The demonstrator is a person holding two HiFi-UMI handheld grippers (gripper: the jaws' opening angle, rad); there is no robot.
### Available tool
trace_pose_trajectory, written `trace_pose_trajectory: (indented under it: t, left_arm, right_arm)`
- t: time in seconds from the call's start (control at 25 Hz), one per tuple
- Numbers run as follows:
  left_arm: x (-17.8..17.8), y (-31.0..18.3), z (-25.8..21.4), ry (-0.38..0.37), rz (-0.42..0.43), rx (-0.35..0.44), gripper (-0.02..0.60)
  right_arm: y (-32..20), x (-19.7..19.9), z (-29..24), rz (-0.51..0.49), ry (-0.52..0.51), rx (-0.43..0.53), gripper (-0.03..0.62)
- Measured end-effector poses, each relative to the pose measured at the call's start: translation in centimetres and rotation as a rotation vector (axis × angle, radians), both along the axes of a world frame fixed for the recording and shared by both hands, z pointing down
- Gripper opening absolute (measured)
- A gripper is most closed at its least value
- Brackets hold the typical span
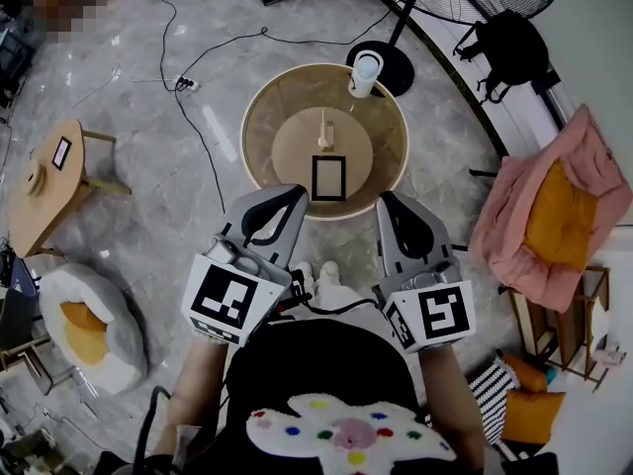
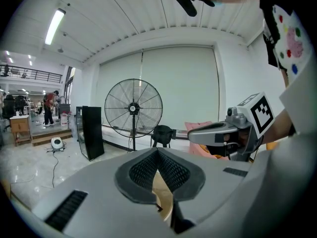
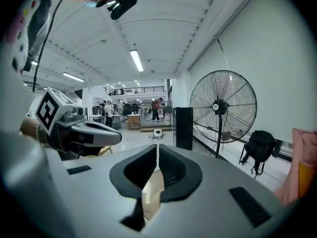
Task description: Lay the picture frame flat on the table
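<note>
Picture frame on the round worktop, cup near its rim.
My left gripper and right gripper hover short of it, fingers pressed together, empty.

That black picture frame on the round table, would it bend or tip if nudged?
The frame probably stays stiff: its thin black border looks straight and square. It is likely light, being slim beside the table. From above I cannot tell whether it stands or lies flat; if standing, a nudge could topple it.
</note>
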State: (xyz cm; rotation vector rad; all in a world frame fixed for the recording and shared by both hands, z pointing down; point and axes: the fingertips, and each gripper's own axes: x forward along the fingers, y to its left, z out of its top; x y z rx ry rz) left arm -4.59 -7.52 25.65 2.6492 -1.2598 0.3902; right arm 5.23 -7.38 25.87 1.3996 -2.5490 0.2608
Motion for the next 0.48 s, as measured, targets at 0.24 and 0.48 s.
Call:
trace_pose_trajectory:
  t: [0.24,0.48]
  left_arm:
    - [-0.21,-0.04,0.09,0.001,0.003,-0.001,0.017]
    - [-0.19,-0.06,0.24,0.006,0.004,-0.006,0.017]
  right_arm:
    - [0.07,-0.33,0.05,-0.003,0.002,-0.006,0.041]
    - [0.22,-0.46,0.26,-0.007,0.007,-0.017,0.041]
